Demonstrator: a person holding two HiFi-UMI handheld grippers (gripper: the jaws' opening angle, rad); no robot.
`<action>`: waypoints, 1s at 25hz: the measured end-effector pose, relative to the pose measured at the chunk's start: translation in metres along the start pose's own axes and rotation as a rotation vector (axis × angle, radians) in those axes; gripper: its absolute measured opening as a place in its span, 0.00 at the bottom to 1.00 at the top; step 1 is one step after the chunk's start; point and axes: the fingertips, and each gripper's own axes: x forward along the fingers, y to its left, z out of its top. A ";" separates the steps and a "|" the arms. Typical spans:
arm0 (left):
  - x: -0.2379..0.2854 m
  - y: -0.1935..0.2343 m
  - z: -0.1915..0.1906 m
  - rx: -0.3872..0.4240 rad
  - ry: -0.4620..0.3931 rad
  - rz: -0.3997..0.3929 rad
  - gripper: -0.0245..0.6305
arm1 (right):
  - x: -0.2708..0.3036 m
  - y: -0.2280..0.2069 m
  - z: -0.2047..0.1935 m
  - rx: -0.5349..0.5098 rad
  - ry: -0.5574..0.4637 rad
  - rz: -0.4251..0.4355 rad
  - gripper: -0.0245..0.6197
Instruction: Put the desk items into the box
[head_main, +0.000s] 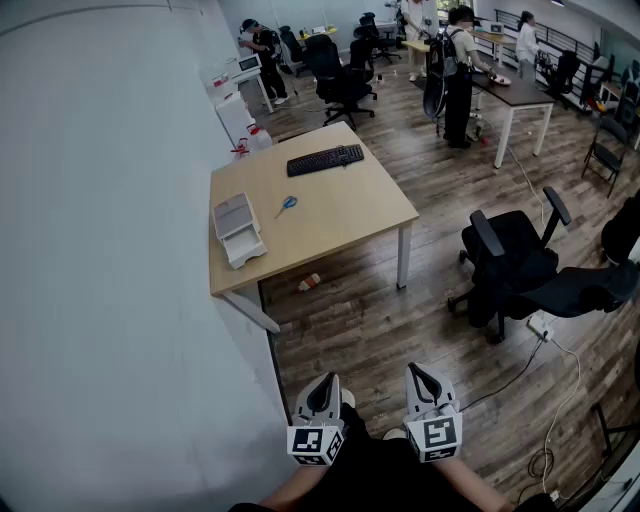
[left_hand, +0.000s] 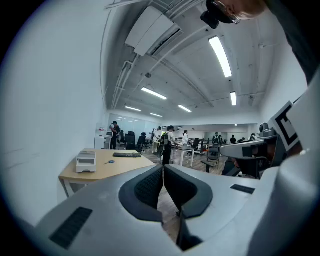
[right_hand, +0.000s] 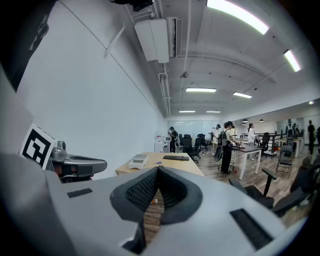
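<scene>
Scissors with blue handles (head_main: 287, 205) lie on the pale wooden tabletop (head_main: 340, 215), just beside the white plastic box (head_main: 238, 230). The black keyboard (head_main: 325, 160) lies farther from the box, near the far edge. The left tool (head_main: 327, 382) and the right tool (head_main: 417, 372) are well apart from the box, each with jaws together on nothing. A black office chair (head_main: 510, 265) stands off to the right of the box. Only the head view shows a small orange-and-white object (head_main: 309, 282) on the floor near the box.

The left claw (head_main: 325, 384) and right claw (head_main: 421, 377) have pale grey shells, black ribbed pads (left_hand: 150, 186) and white cubes (head_main: 316, 443) bearing black square markers; the person's clothing (head_main: 375, 476) is black.
</scene>
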 end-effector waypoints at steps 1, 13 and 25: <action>0.004 0.003 -0.001 0.001 0.002 0.004 0.07 | 0.005 -0.002 0.002 0.009 0.002 0.002 0.13; 0.107 0.036 -0.007 -0.010 0.032 -0.036 0.07 | 0.087 -0.053 -0.022 0.056 0.082 -0.035 0.13; 0.276 0.133 0.024 -0.054 0.061 -0.140 0.07 | 0.260 -0.110 0.014 0.019 0.174 -0.154 0.13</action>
